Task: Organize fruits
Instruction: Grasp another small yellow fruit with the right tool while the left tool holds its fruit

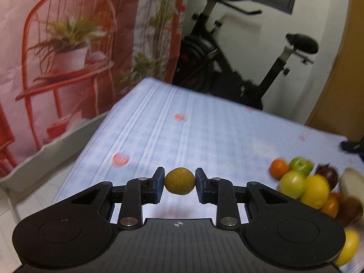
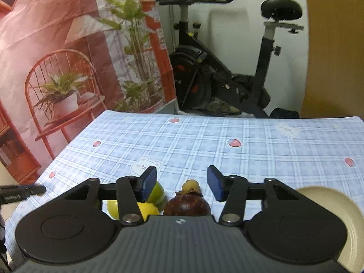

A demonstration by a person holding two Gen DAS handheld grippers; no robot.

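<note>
My left tongs (image 1: 179, 182) are clamped on the small yellow fruit (image 1: 179, 181); my right tongs (image 2: 182, 183) stand apart over the mangosteen (image 2: 187, 206), so I'd centre both pads first.

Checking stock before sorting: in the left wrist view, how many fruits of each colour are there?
orange fruits: 2
green fruits: 2
yellow fruits: 3, one in the left tool
dark fruits: 2
Total: 9
</note>
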